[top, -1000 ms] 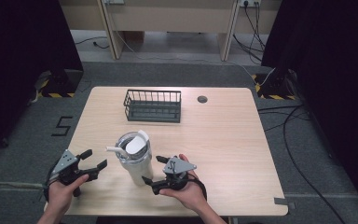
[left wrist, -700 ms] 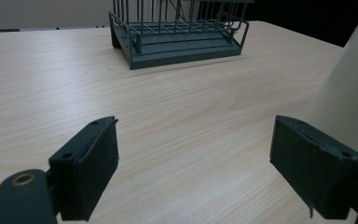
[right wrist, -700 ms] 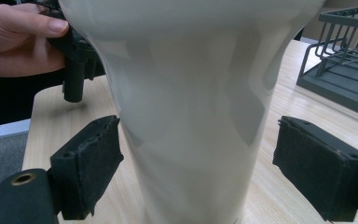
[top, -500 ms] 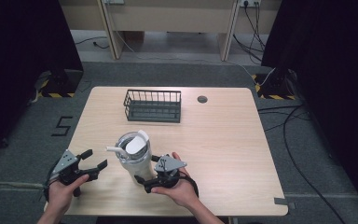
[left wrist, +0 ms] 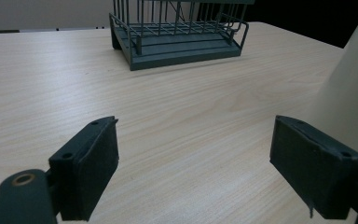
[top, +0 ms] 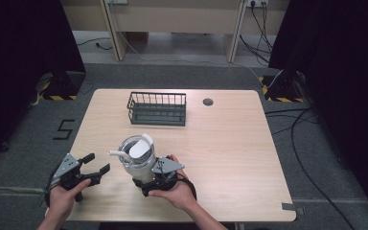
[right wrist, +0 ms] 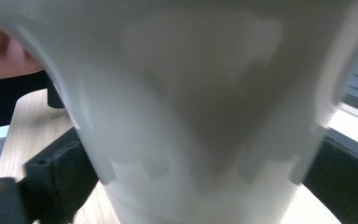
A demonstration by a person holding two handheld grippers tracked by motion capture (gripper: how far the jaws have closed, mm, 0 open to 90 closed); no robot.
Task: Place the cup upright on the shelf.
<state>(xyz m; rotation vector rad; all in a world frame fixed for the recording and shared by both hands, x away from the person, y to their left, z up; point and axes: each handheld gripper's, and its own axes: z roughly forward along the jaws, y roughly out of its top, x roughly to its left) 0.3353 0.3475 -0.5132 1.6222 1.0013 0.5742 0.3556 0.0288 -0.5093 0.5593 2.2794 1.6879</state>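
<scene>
High view overhead facing forward, claw views low, sharing basket (top: 157, 109)

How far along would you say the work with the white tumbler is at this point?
Early. Done: the right gripper has its jaws around the white tumbler base. In hand: closing that grip; contact is unclear. Left: lifting it, perhaps toward the empty wire basket. The left gripper waits open.

We see the right gripper (top: 146, 184) set against the base of a tall white lidded tumbler (top: 136, 160) — the left gripper (top: 96, 166) spread wide, a dark wire basket (top: 157, 109) beyond.
</scene>
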